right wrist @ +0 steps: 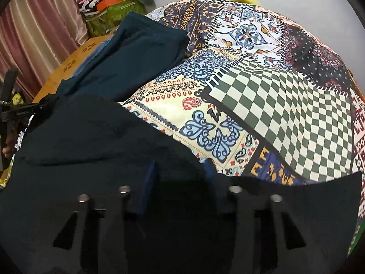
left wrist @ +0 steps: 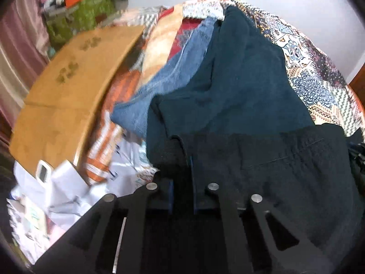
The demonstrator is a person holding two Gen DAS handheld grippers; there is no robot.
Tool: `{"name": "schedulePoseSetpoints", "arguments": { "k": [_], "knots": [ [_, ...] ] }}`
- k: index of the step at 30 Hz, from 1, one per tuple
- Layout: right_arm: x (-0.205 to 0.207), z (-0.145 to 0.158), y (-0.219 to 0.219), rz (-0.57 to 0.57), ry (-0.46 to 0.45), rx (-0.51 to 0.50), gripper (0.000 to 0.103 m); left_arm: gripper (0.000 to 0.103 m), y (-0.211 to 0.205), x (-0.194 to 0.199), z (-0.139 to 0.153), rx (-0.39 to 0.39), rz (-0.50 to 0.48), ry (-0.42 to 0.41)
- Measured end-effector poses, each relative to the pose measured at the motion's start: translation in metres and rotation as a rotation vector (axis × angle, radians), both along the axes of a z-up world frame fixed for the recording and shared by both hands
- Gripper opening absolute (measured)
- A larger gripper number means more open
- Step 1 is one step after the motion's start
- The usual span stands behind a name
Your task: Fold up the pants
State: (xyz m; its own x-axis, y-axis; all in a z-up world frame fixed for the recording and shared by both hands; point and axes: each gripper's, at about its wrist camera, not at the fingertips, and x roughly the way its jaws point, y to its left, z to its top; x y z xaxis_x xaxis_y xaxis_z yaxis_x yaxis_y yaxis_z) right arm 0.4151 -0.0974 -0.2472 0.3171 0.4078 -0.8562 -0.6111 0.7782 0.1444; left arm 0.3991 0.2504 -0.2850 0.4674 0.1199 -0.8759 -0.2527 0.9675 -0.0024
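While both grippers (left wrist: 182,175) (right wrist: 180,178) pinch them, pants (left wrist: 239,86) drape over bedspread (right wrist: 262,105).

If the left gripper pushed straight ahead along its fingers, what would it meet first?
The dark teal pants: the left gripper appears already shut on their near edge, so more of that cloth lies directly ahead. The blue jeans sit left of that line.

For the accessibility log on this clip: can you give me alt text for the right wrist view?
The right gripper has its jaws closed on an edge of the dark teal pants, which stretch away toward the upper left across a patchwork bedspread. At the left edge the left gripper holds the same garment; pink curtains hang behind.
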Motion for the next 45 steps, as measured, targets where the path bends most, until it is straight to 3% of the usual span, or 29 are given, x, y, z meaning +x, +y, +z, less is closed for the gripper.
{"name": "schedulePoseSetpoints", "arguments": {
  "k": [3, 4, 9, 14, 22, 31, 36, 45],
  "knots": [
    [0.001, 0.002, 0.000, -0.037, 0.017, -0.007, 0.008, 0.009, -0.004, 0.000, 0.018, 0.035, 0.022, -0.039],
    [0.002, 0.004, 0.000, -0.045, 0.014, -0.010, 0.006, 0.009, -0.004, -0.001, 0.026, 0.039, 0.031, -0.054],
    [-0.007, 0.033, -0.005, -0.085, -0.094, -0.002, 0.005, 0.008, -0.002, -0.013, 0.066, 0.046, 0.032, -0.123],
    [-0.026, 0.082, -0.017, -0.096, -0.169, 0.063, 0.005, 0.008, -0.007, -0.042, 0.110, 0.063, -0.012, -0.213],
    [-0.081, 0.128, -0.030, -0.061, -0.246, 0.094, 0.005, 0.008, -0.023, -0.110, 0.146, 0.061, -0.051, -0.278],
    [-0.163, 0.140, -0.041, -0.006, -0.292, 0.080, 0.005, 0.008, -0.027, -0.186, 0.156, 0.051, -0.048, -0.306],
    [-0.204, 0.138, -0.044, 0.011, -0.299, 0.069, 0.005, 0.008, -0.033, -0.221, 0.139, 0.094, -0.047, -0.276],
    [-0.266, 0.105, -0.043, 0.039, -0.251, 0.046, 0.005, 0.008, -0.024, -0.276, 0.102, 0.031, -0.008, -0.223]
  ]
}}
